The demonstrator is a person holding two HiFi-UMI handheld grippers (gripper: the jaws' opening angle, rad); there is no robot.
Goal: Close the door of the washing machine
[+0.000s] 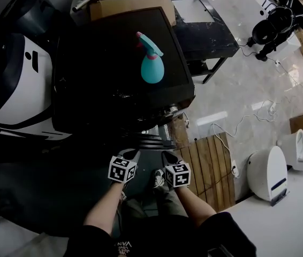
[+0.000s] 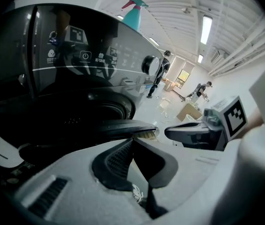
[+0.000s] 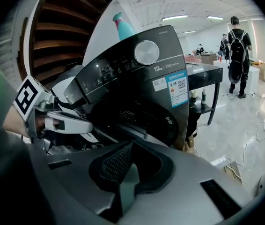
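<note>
The door (image 2: pixel 118 125) looks not yet shut. Its dark edge stands out from the front of the washing machine (image 1: pixel 114 79), just ahead of your left gripper (image 1: pixel 132 154). That gripper and your right gripper (image 1: pixel 165 156) are both clenched on nothing, probably so the closed tips can push the door home. The front panel reads "12kg" beside a QR-code sticker (image 3: pixel 177 90). A teal spray bottle (image 1: pixel 151 63) stands on the machine's top, near its right edge.
</note>
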